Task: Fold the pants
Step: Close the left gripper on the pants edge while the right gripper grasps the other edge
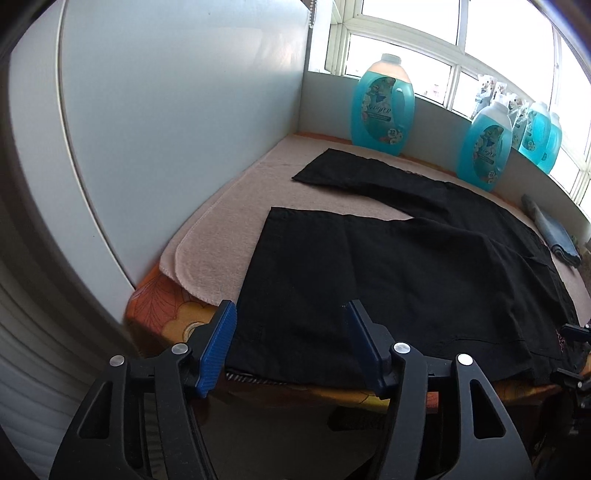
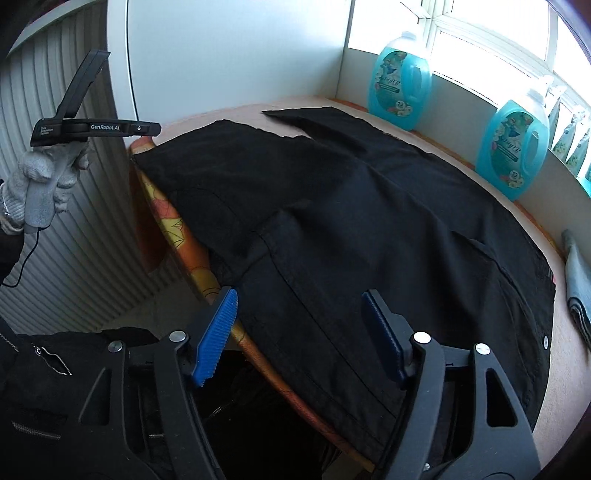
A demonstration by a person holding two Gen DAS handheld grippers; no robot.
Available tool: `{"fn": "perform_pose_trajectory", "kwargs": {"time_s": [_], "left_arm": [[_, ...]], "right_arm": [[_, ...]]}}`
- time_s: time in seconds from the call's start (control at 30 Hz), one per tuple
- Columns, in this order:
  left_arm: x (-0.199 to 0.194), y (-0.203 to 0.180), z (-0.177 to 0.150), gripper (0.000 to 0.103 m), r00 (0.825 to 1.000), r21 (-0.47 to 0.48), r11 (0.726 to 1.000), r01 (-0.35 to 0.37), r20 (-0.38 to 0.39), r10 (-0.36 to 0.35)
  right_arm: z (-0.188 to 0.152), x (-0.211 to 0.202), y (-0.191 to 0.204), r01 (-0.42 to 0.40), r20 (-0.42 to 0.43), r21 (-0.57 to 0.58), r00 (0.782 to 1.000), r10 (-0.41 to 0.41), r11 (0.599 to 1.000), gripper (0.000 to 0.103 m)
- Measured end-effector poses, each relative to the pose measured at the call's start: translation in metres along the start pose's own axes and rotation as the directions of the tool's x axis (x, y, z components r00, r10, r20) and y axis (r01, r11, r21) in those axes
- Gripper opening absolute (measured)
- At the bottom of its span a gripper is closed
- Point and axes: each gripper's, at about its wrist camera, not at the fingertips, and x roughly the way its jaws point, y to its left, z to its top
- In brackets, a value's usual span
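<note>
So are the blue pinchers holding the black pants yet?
Not yet. Both the left gripper and right gripper are open, straddling the pants' near edge without pinching it.

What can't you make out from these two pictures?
- Bottle label: small print too tiny, both views.
- Pants near edge: drops behind the table rim, left view.
- Blue cloth: cut off by the frame edge, right view.
- Outdoors: window glare.
</note>
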Motion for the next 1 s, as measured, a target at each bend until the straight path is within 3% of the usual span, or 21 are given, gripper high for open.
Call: {"fn": "perform_pose_trajectory", "kwargs": {"time_s": [0.13, 0.33, 0.43, 0.5, 0.6, 0.73, 0.83, 1.0], "left_arm": [[0.001, 0.005, -0.007, 0.060, 1.000, 0.006, 1.000, 0.008, -0.021, -0.008], [0.003, 0.012, -0.015, 0.060, 0.999, -0.004, 1.000, 0.019, -0.046, -0.019], [0.003, 0.014, -0.017, 0.060, 0.998, -0.003, 1.000, 0.021, -0.053, -0.021], [0.002, 0.013, -0.018, 0.060, 0.998, 0.009, 1.000, 0.024, -0.057, -0.024], [0.001, 0.006, -0.019, 0.060, 0.998, 0.047, 0.998, 0.031, -0.055, -0.029], [0.000, -0.008, -0.020, 0.060, 0.997, 0.119, 0.991, 0.057, -0.063, -0.050], [0.002, -0.011, -0.021, 0.060, 0.995, 0.118, 0.990, 0.072, -0.076, -0.063], [0.002, -0.022, -0.025, 0.060, 0.997, 0.195, 0.980, 0.046, -0.064, -0.034]], "right_arm": [[0.008, 0.021, 0.017, -0.038, -0.036, -0.054, 0.999, 0.037, 0.998, 0.068], [0.021, 0.044, 0.023, -0.066, -0.082, -0.090, 0.995, 0.059, 0.994, 0.055], [0.028, 0.048, 0.024, -0.086, -0.100, -0.099, 0.992, 0.076, 0.991, 0.040], [0.033, 0.049, 0.023, -0.090, -0.114, -0.111, 0.990, 0.077, 0.990, 0.023], [0.039, 0.047, 0.020, -0.100, -0.115, -0.118, 0.990, 0.087, 0.988, 0.015], [0.051, 0.042, 0.016, -0.087, -0.089, -0.121, 0.993, 0.076, 0.989, 0.010], [0.061, 0.037, 0.008, -0.072, -0.064, -0.114, 0.996, 0.065, 0.991, 0.009], [0.079, 0.034, -0.015, -0.037, -0.038, -0.090, 0.999, 0.034, 0.995, 0.009]]}}
